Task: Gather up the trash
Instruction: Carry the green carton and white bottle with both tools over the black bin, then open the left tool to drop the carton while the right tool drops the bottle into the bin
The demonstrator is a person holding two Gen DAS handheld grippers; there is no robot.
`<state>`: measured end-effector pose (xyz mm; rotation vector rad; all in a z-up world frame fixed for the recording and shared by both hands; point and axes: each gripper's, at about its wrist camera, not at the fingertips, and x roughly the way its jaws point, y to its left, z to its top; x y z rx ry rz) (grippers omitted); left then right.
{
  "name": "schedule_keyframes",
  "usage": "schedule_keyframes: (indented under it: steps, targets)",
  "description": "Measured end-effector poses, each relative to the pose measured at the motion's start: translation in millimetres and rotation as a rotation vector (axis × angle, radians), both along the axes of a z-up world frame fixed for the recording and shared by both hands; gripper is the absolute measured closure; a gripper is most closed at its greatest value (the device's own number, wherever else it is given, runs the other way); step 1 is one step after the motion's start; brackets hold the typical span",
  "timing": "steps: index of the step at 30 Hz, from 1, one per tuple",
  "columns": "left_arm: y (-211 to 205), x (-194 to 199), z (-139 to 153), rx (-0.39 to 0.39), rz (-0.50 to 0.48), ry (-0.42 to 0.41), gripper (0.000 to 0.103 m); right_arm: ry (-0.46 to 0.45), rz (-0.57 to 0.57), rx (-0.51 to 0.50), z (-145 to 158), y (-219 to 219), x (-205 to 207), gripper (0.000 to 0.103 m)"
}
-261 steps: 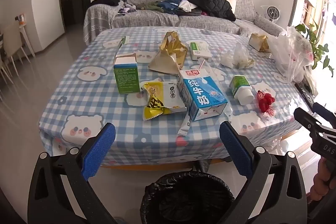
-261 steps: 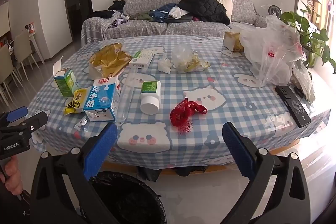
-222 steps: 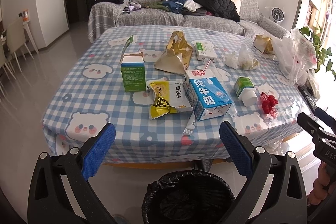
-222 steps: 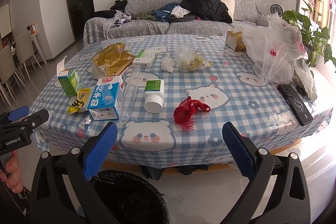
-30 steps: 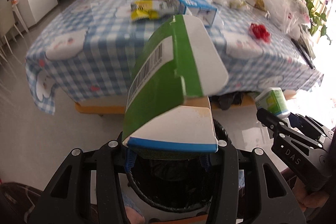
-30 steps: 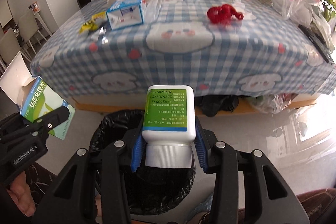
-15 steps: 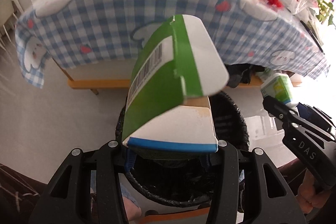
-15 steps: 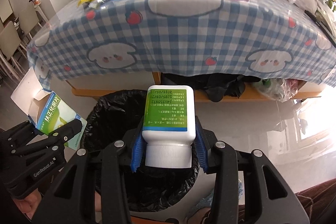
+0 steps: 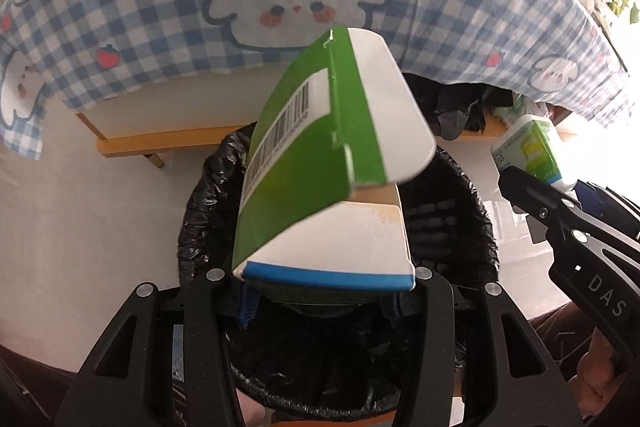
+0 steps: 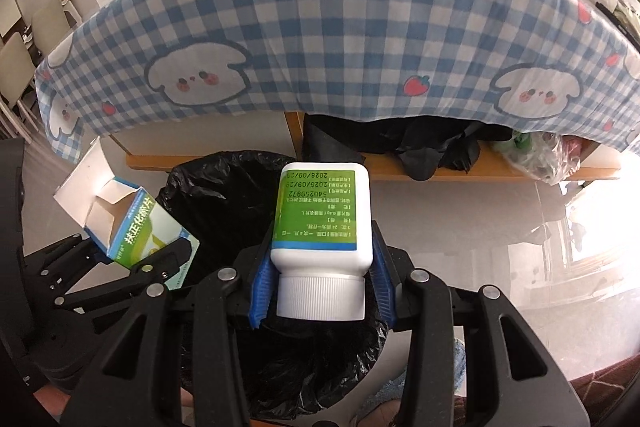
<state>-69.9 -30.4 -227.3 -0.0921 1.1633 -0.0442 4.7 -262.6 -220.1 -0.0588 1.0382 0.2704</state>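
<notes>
Above the black-lined bin [image 10: 224, 187]: green-and-white carton [image 9: 320, 183] with barcode and open flap, pinched in left gripper [image 9: 320, 303]; white bottle [image 10: 322, 227] with green label, cap toward camera, pinched in right gripper [image 10: 320, 291].

Left gripper [image 9: 320, 301]: black plastic frame, triangular cut-outs, silver screws, blue ribbed pads. Right gripper [image 10: 320, 297]: same build; white "DAS" lettering on its side in left wrist view. Dark reddish fabric at frame edges, possibly trousers.
</notes>
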Motion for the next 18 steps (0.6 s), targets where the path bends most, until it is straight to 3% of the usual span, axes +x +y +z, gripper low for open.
schedule_keyframes:
  steps: [16, 17, 18]
  targets:
    - [-45.0, 9.2, -48.7, 0.014, -0.101, 0.072, 0.055, 0.046, -0.068, -0.045, -28.3, -18.9, 7.6, 0.063]
    - [-46.6, 9.7, -49.3, 0.014, -0.102, 0.075, 0.055, 0.047, -0.072, -0.042, -29.0, -19.9, 8.0, 0.063]
    - [-46.7, 10.6, -49.5, 0.021, -0.101, 0.076, 0.043, 0.048, -0.073, -0.041, -27.8, -19.7, 7.8, 0.063]
